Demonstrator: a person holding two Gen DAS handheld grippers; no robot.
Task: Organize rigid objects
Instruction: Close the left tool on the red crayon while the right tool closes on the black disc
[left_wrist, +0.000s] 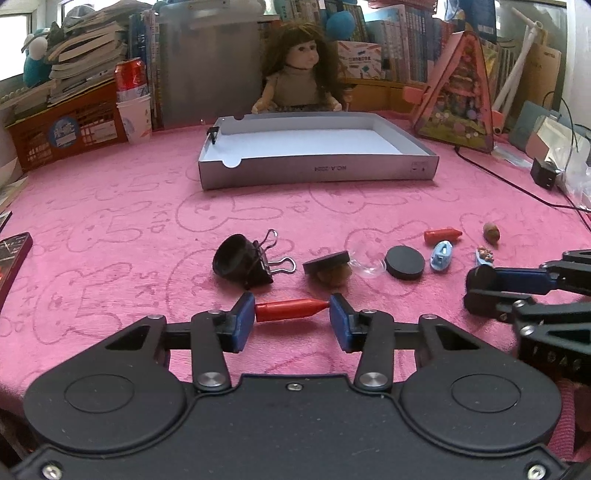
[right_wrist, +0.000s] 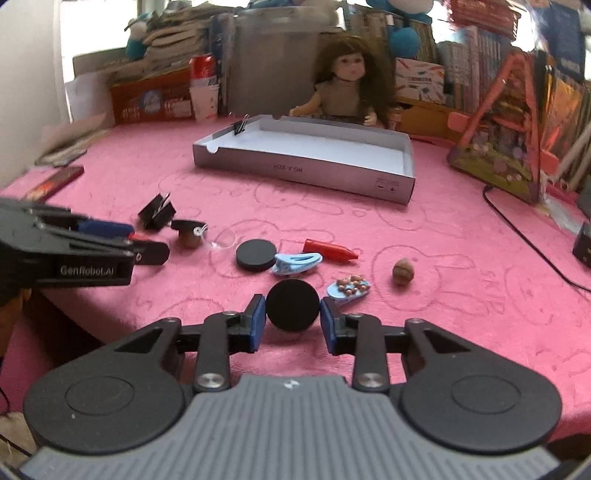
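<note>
My left gripper (left_wrist: 291, 312) is shut on a red crayon (left_wrist: 290, 310), held end to end between its blue pads just above the pink cloth. My right gripper (right_wrist: 293, 314) is shut on a black round disc (right_wrist: 293, 304), standing on edge between its pads. On the cloth lie a second black disc (right_wrist: 256, 254), another red crayon (right_wrist: 330, 250), two blue hair clips (right_wrist: 297, 263) (right_wrist: 349, 288), a walnut (right_wrist: 402, 271), a black binder clip (left_wrist: 258, 262) and a black cap (left_wrist: 231, 254). A grey open box (left_wrist: 317, 168) stands further back.
A doll (left_wrist: 295, 70) sits behind the box. A pink toy house (left_wrist: 461, 96) stands at the right, with a black cable (left_wrist: 517, 184) and adapter beside it. A can, paper cups and a crate (left_wrist: 66, 129) stand at the left. Books line the back.
</note>
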